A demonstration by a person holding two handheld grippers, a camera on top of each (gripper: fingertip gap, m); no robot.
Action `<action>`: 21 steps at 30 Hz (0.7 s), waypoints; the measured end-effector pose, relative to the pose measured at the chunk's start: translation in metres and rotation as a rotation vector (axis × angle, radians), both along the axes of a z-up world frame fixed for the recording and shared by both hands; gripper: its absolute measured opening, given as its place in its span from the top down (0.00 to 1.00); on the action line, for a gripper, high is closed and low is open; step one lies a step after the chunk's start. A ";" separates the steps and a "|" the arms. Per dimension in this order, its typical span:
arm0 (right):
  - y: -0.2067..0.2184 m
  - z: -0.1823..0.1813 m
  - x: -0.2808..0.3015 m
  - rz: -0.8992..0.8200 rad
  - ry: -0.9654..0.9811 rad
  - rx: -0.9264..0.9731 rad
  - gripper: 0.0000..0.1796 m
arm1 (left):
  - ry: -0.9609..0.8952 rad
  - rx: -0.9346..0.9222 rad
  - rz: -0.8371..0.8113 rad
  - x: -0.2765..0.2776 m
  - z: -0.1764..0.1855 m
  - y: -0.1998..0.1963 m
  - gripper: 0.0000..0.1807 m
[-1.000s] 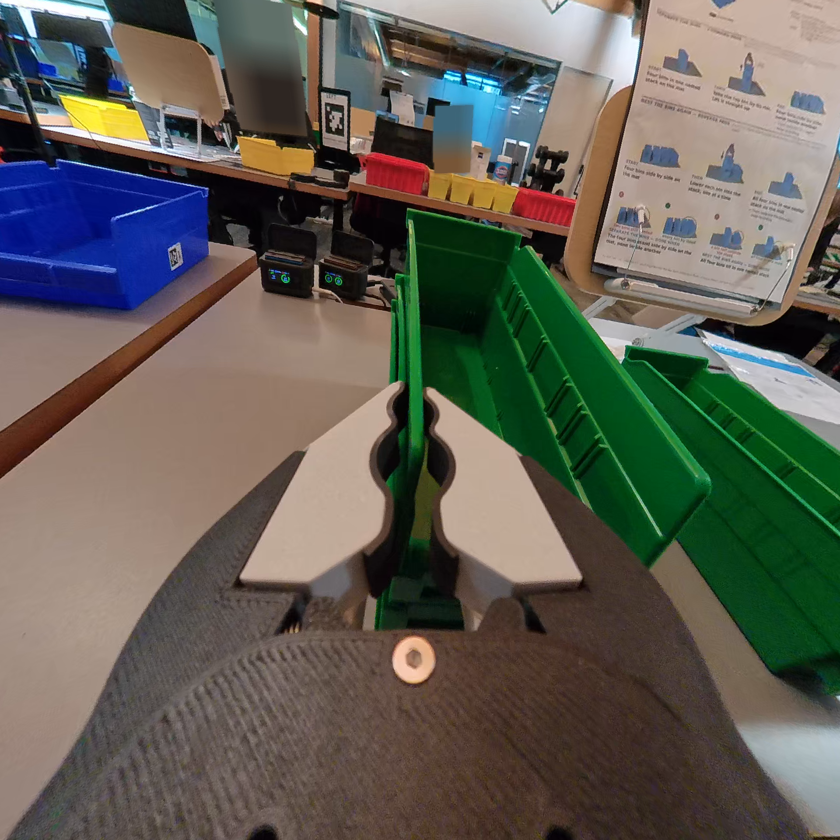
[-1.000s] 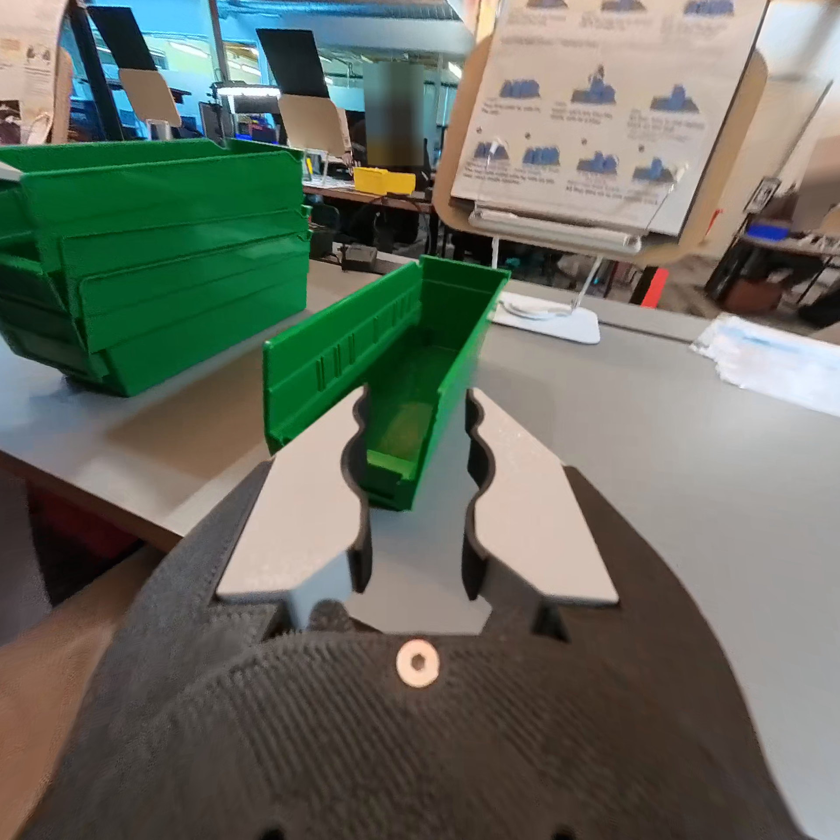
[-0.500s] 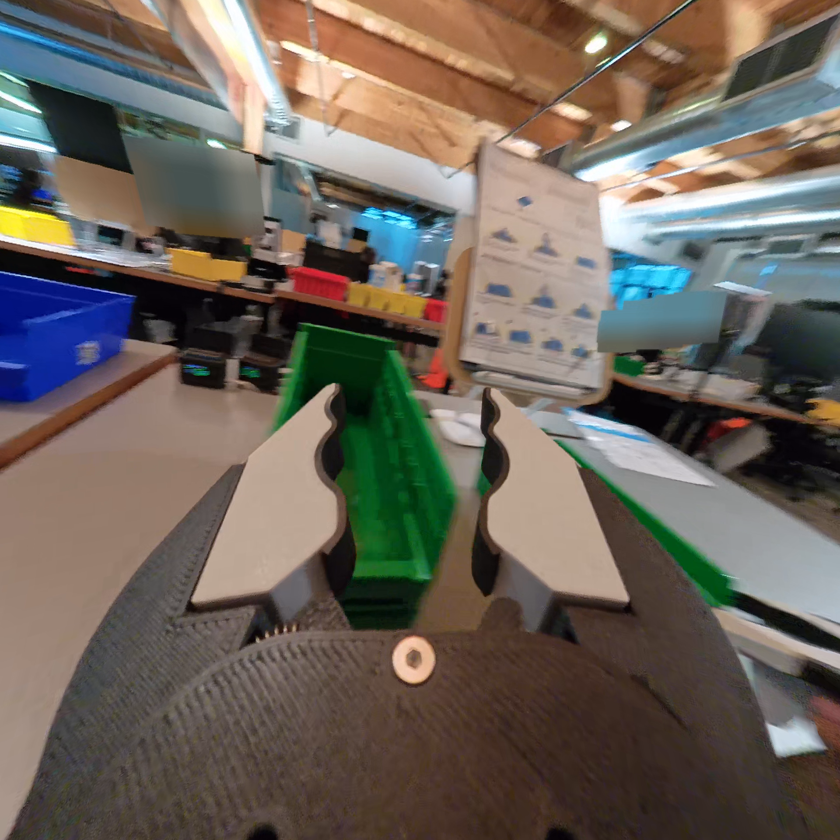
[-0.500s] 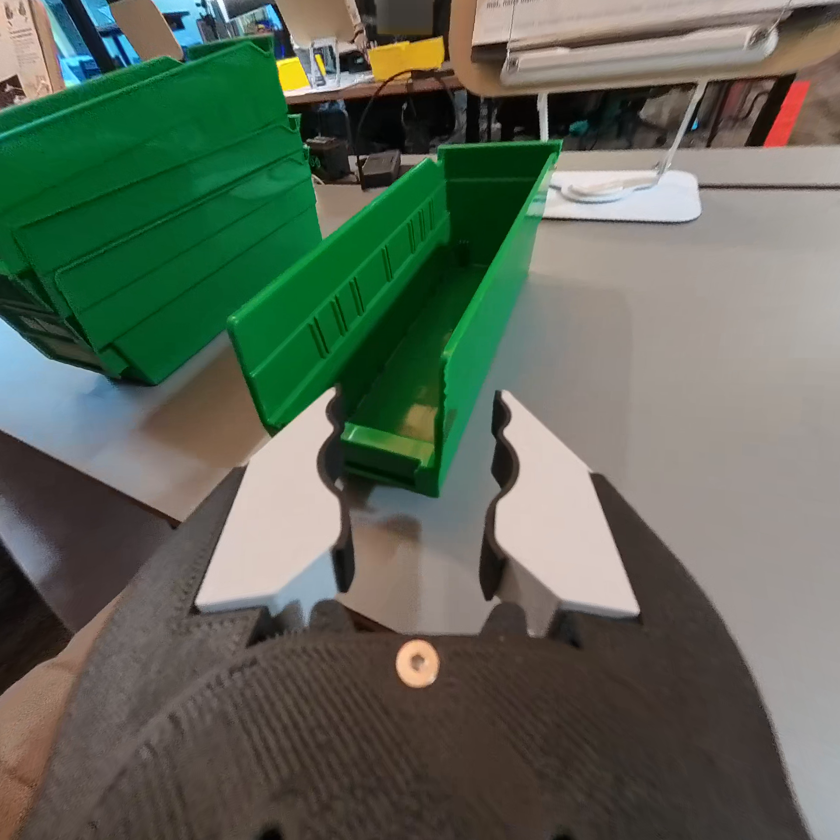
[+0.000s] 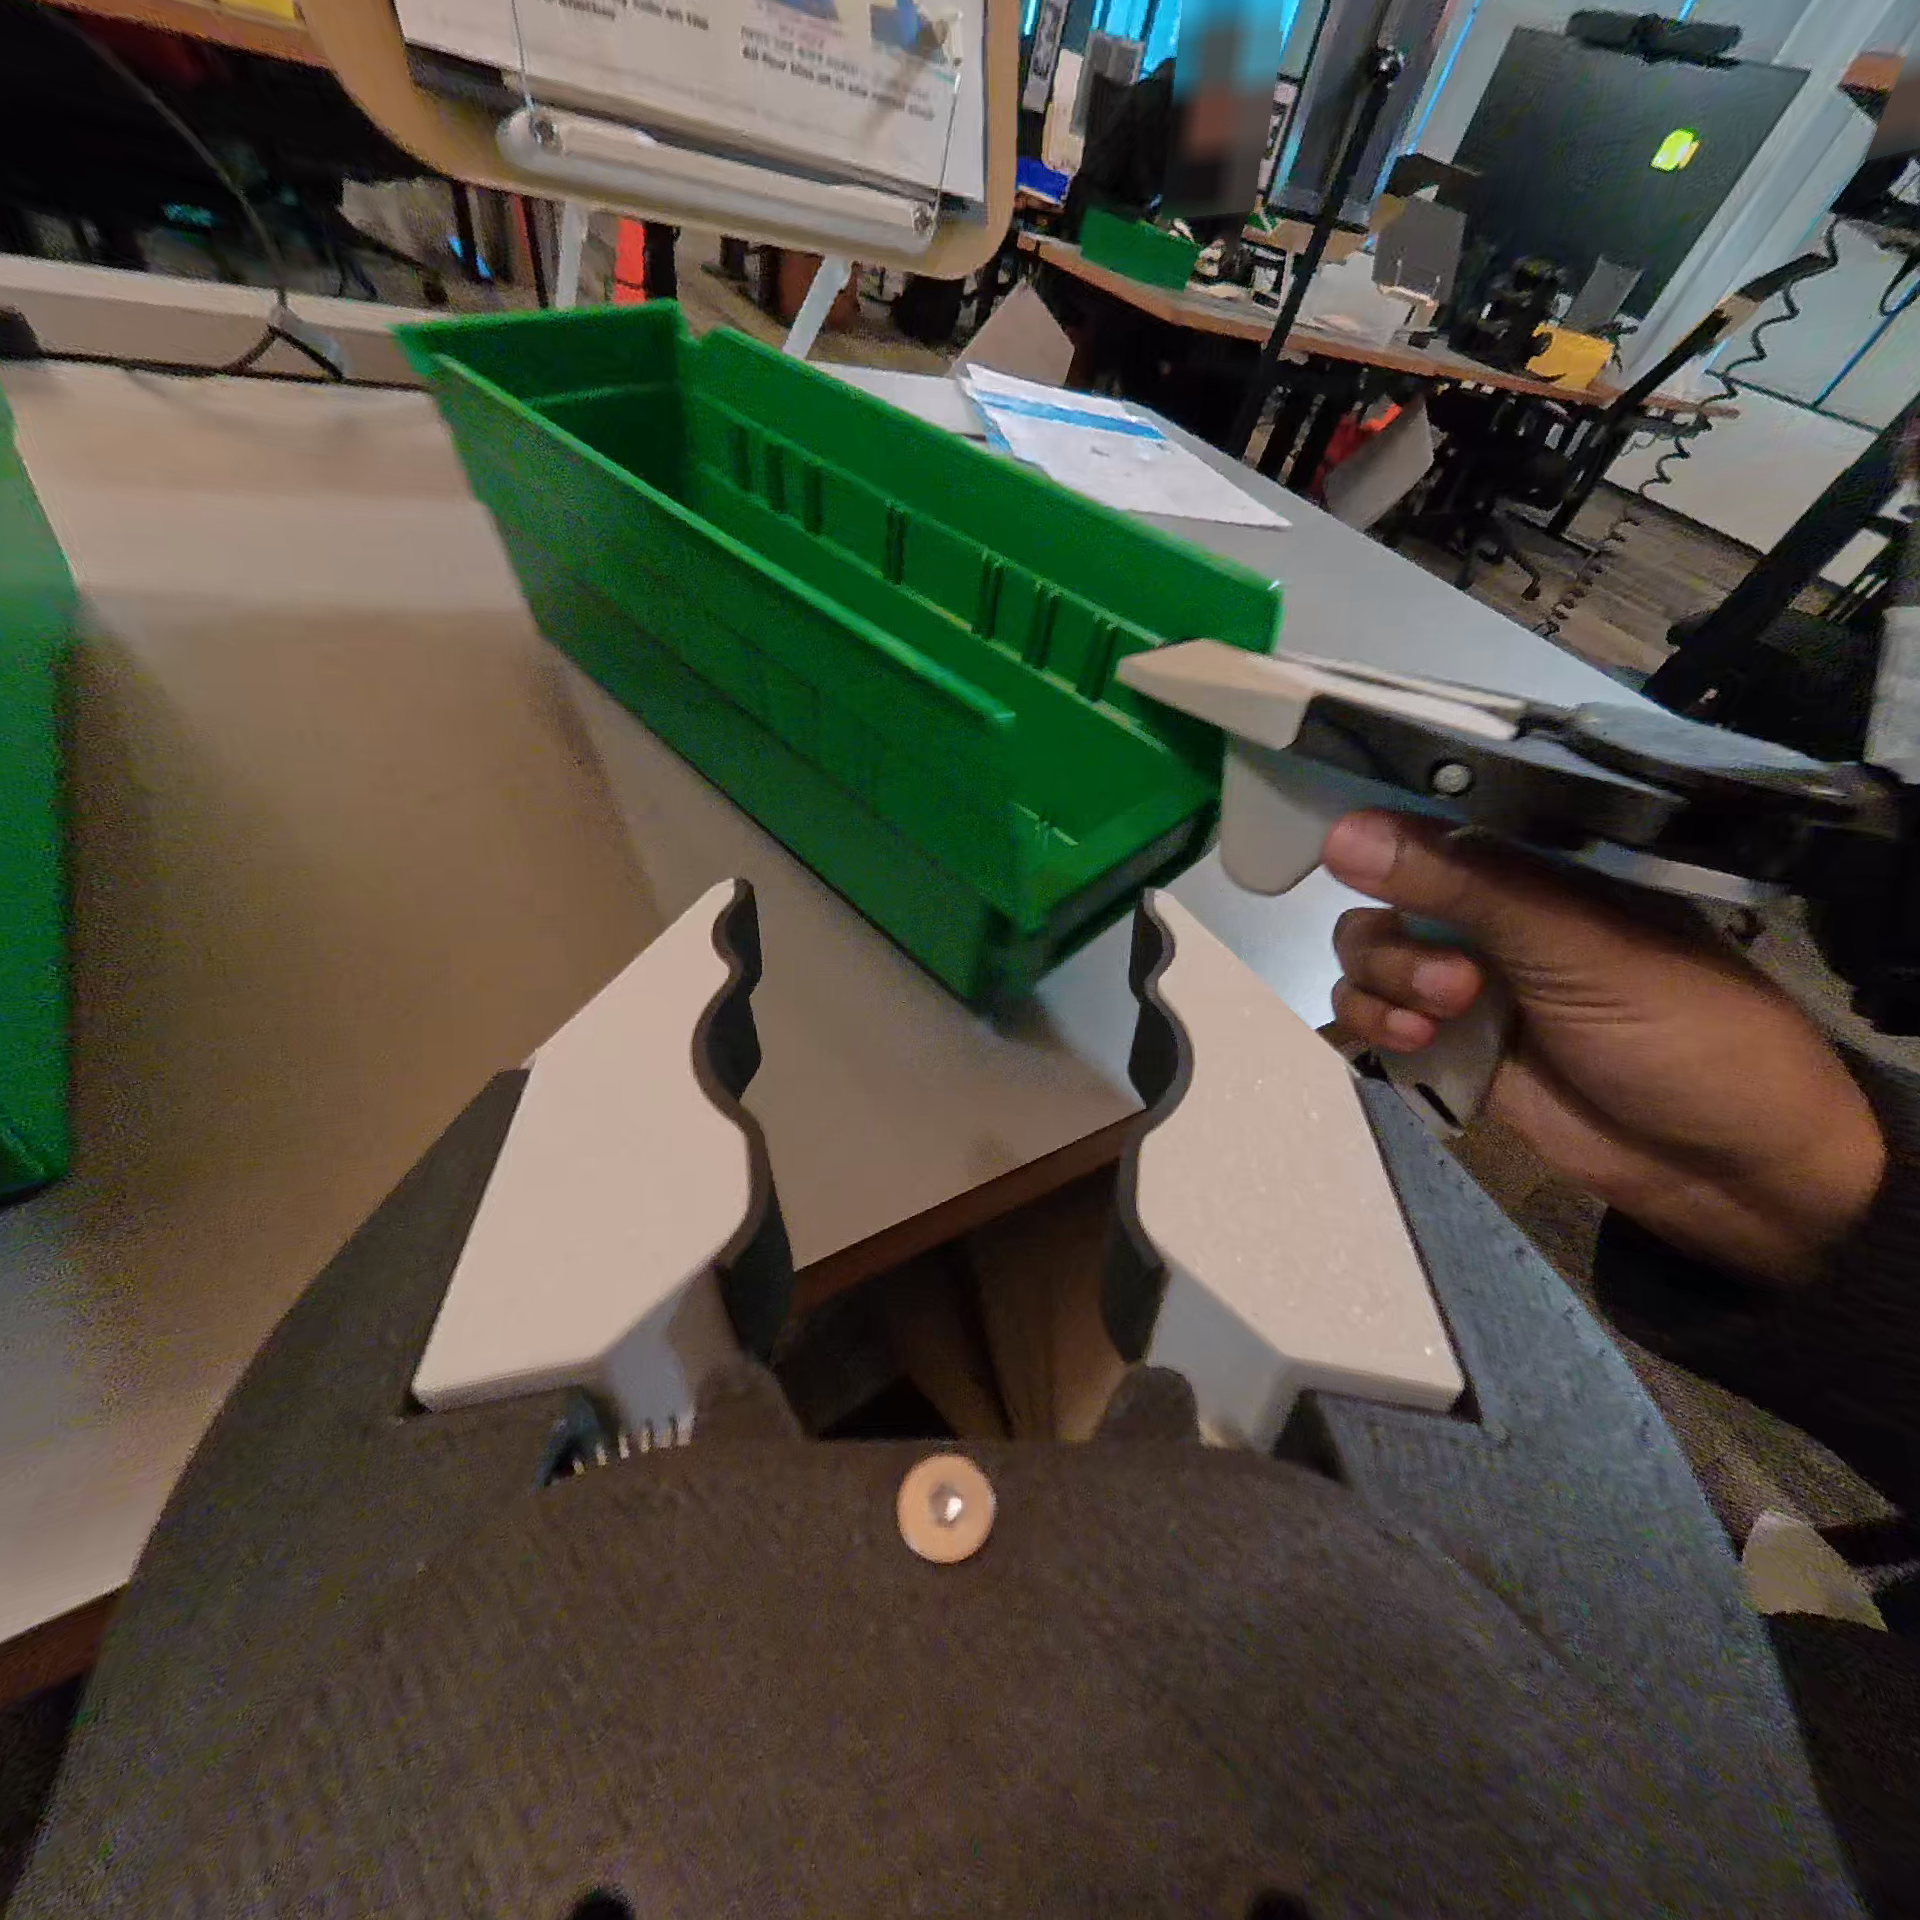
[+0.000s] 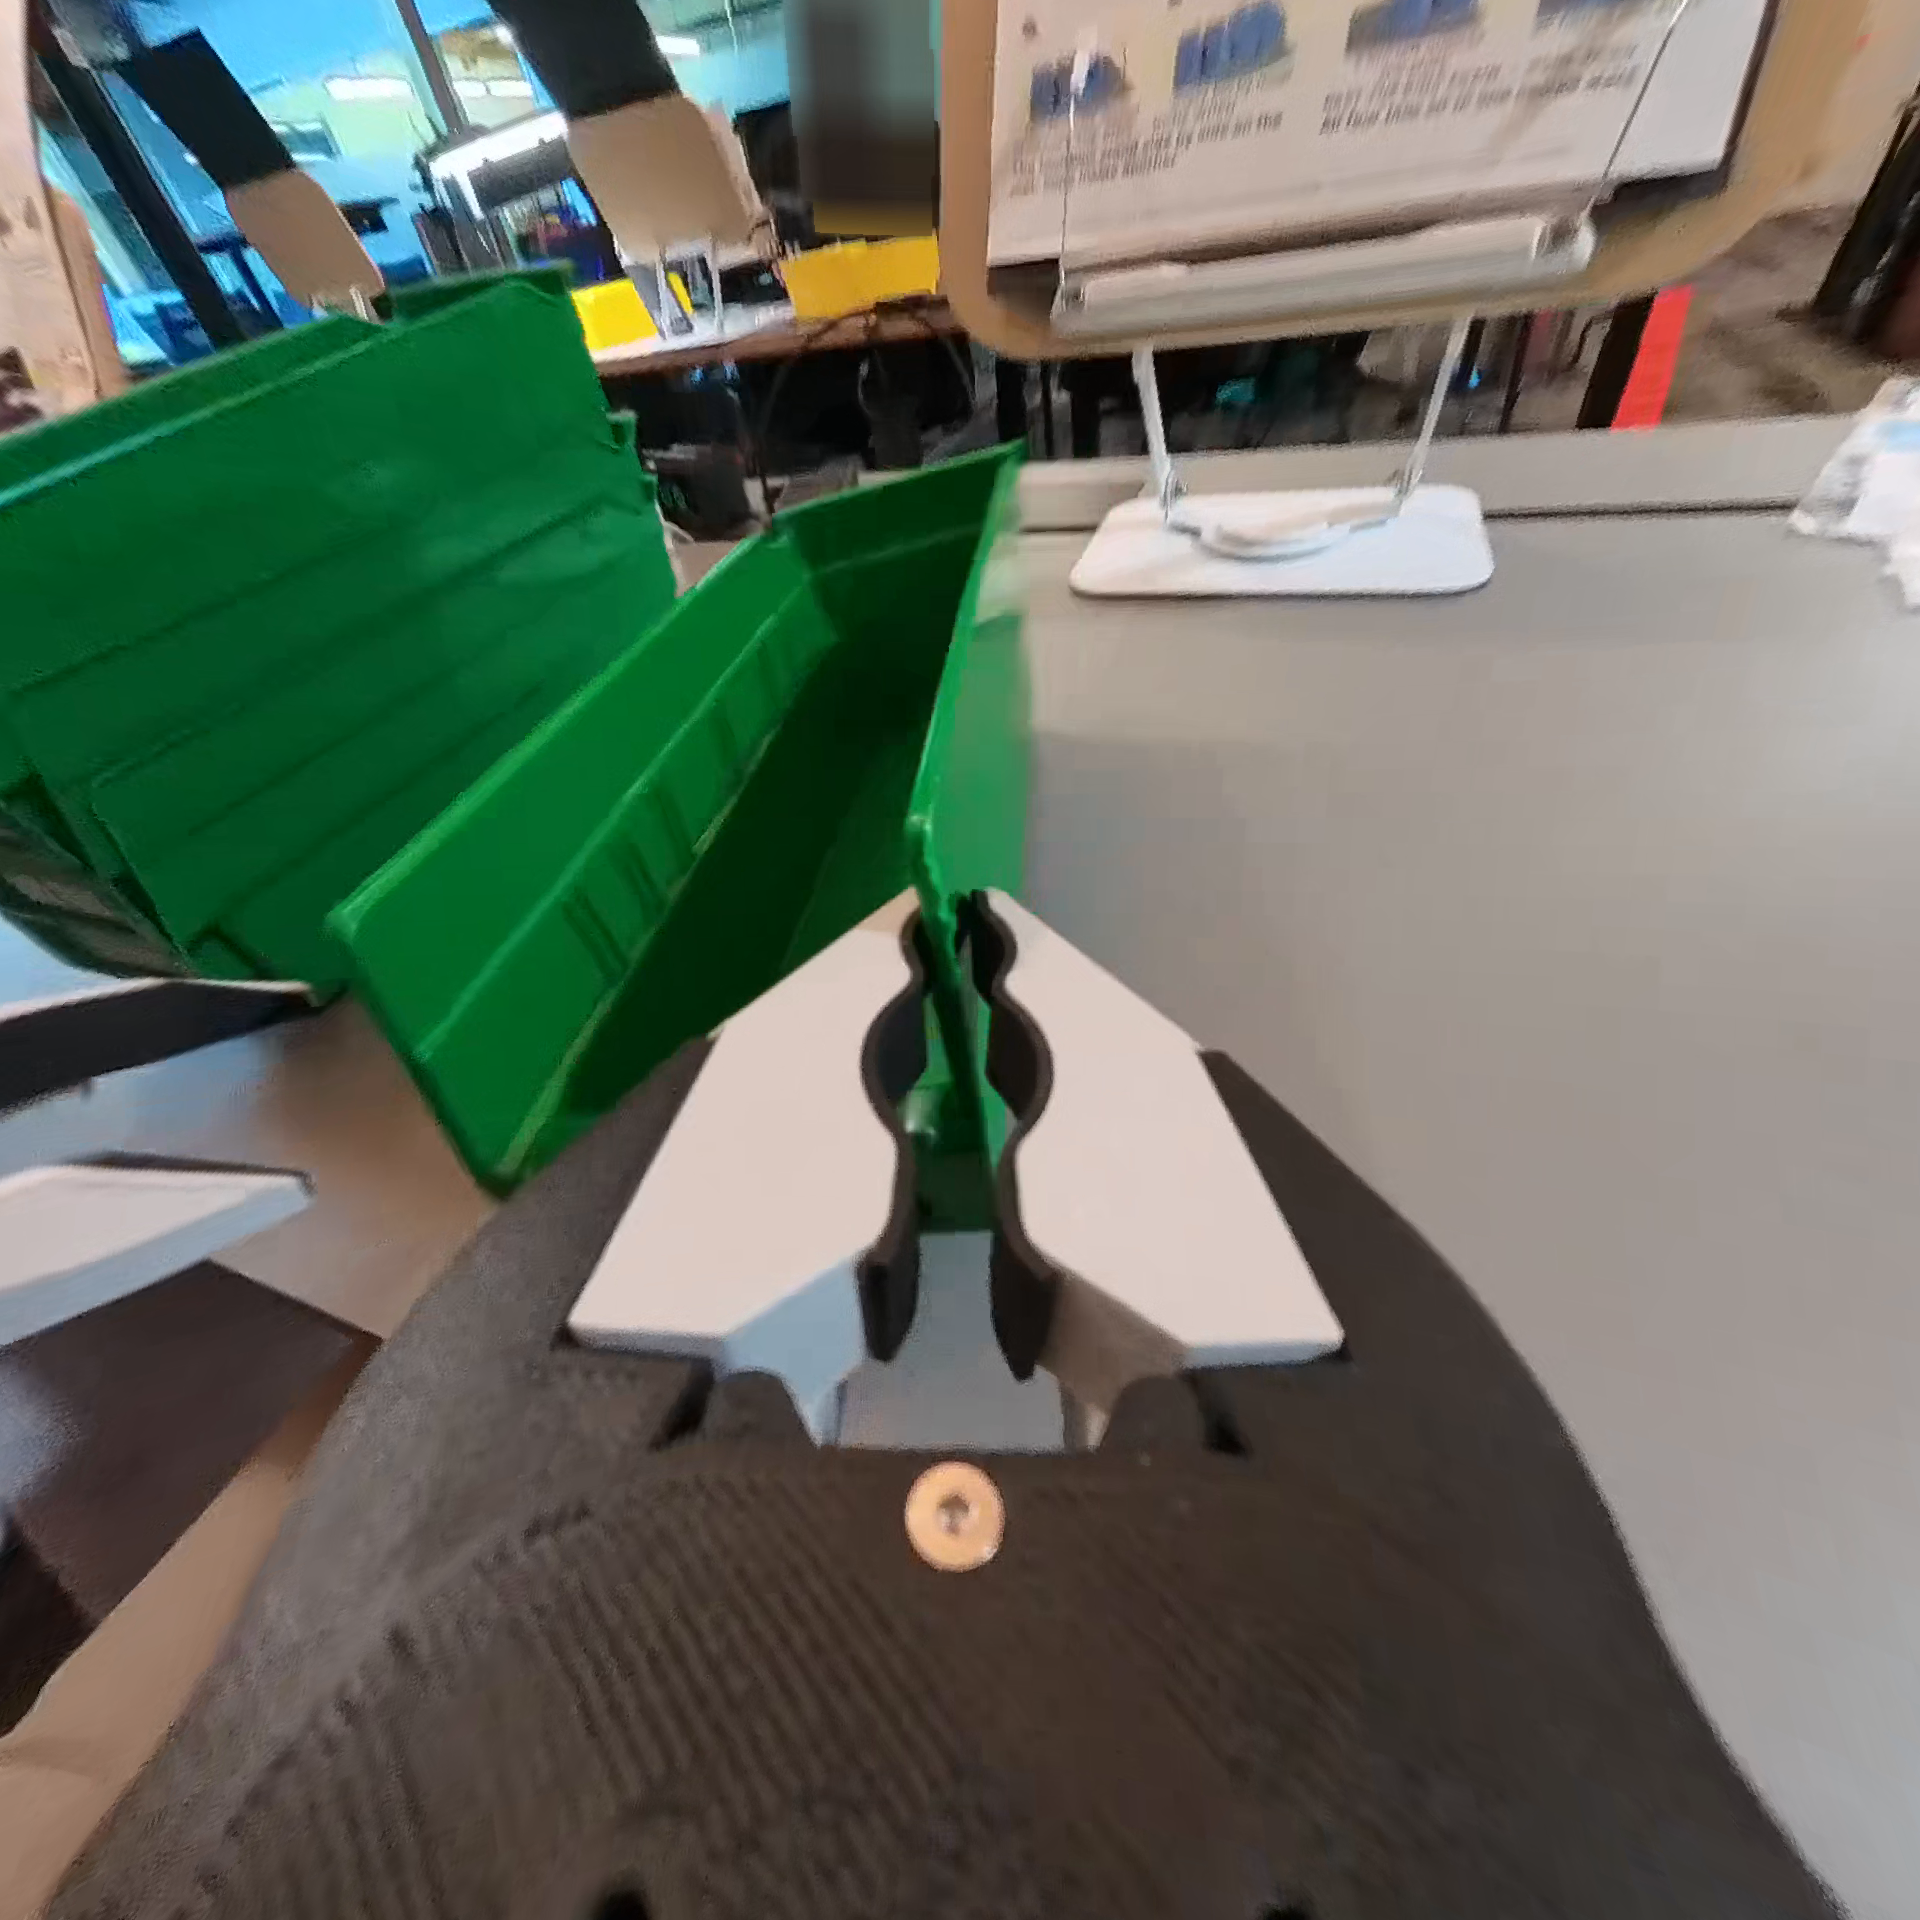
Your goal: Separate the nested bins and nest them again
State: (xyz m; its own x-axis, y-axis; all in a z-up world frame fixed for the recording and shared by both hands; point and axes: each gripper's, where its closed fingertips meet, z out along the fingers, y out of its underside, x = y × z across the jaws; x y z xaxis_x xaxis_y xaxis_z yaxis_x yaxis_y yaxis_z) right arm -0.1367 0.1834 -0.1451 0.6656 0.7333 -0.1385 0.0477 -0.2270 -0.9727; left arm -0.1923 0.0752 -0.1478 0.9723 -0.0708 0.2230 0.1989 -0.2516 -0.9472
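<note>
I have the right gripper clamped on the near end of the right side wall of the long, narrow green plastic bin, its fingers closed tight with only the thin green wall between them. That bin lies lengthwise on the grey surface, close to its front edge, and looks slightly tipped, though I cannot tell whether it is lifted clear. To its left stands the stack of nested green plastic bins, near but apart from it. My left gripper is empty, fingers spread wide, hanging just short of the single bin's near end.

I judge this to be the re-nesting half: one bin is out and gripped, ready to go back. The next move calls for lifting it clear of the surface, carrying it left over the stack, and lining it up with the top bin before lowering. A one-wall grip may let the bin swing, so my left gripper should take the opposite wall.
</note>
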 end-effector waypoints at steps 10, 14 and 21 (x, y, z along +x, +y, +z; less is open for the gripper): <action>-0.052 0.028 -0.004 0.022 0.083 0.141 0.99 | -0.161 -0.053 -0.143 0.027 -0.012 0.007 0.56; -0.062 0.054 0.001 0.022 0.102 0.321 0.99 | -0.133 0.033 -0.191 0.032 0.006 0.006 0.57; -0.078 0.073 0.000 0.055 0.092 0.485 0.97 | -0.266 0.122 -0.228 0.020 0.025 0.003 0.69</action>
